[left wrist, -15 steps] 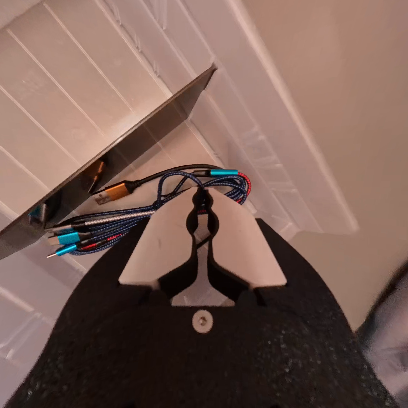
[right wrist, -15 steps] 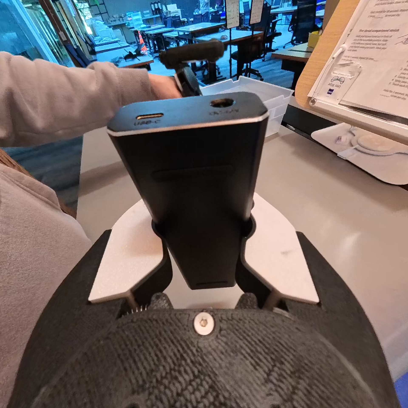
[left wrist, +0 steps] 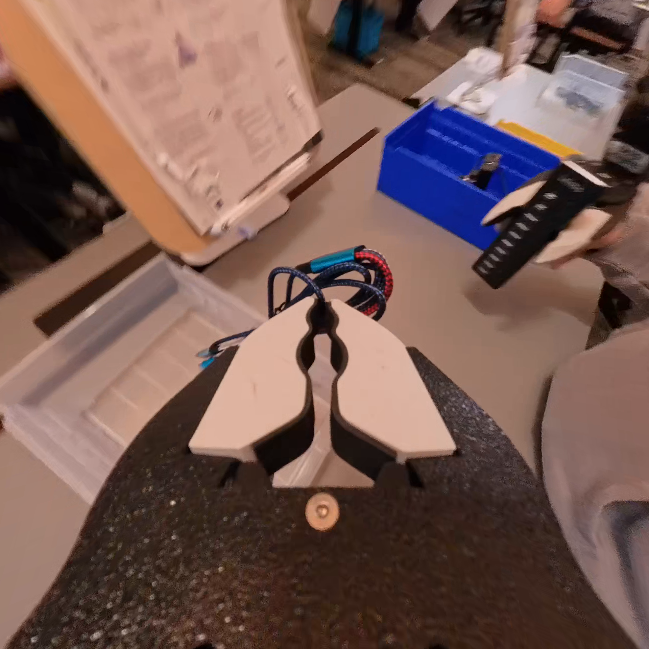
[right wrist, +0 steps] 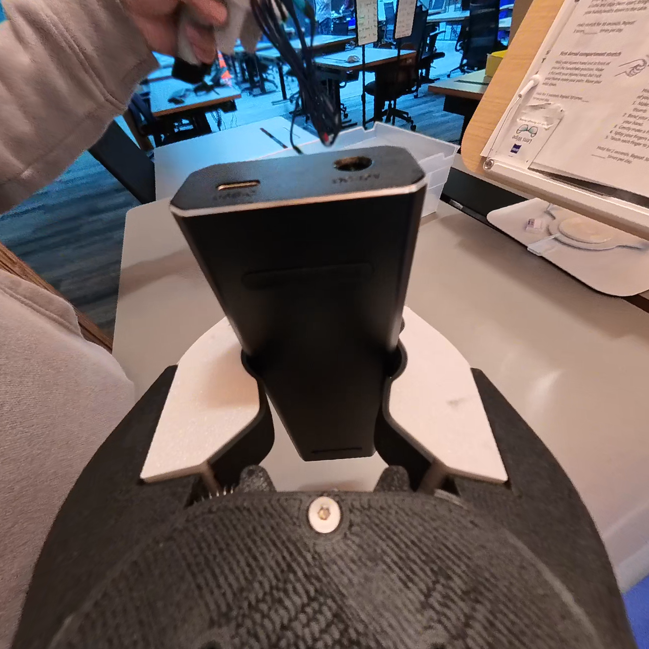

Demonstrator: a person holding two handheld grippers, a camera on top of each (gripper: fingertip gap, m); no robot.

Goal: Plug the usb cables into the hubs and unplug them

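Observation:
My left gripper [left wrist: 322,302] is shut on a bundle of braided blue, red and black USB cables [left wrist: 365,284] and holds it in the air above the table. Teal plug ends [left wrist: 207,361] hang at its left. My right gripper [right wrist: 323,354] is shut on a black USB hub [right wrist: 309,281], which stands up between the fingers with its end ports facing me. In the left wrist view the hub [left wrist: 537,224] shows at the far right with a row of ports. In the right wrist view the cable bundle [right wrist: 312,87] hangs above the hub, blurred.
A clear plastic bin [left wrist: 105,351] lies below my left gripper. A blue bin [left wrist: 439,189] holding a small dark device stands at the back right. A tilted board with papers [left wrist: 196,105] stands behind, also at the right in the right wrist view [right wrist: 562,105]. The table [right wrist: 509,351] is grey.
My left gripper has lifted the cable bundle out of the clear bin and swung up toward the hub. The right gripper holds the hub about as before.

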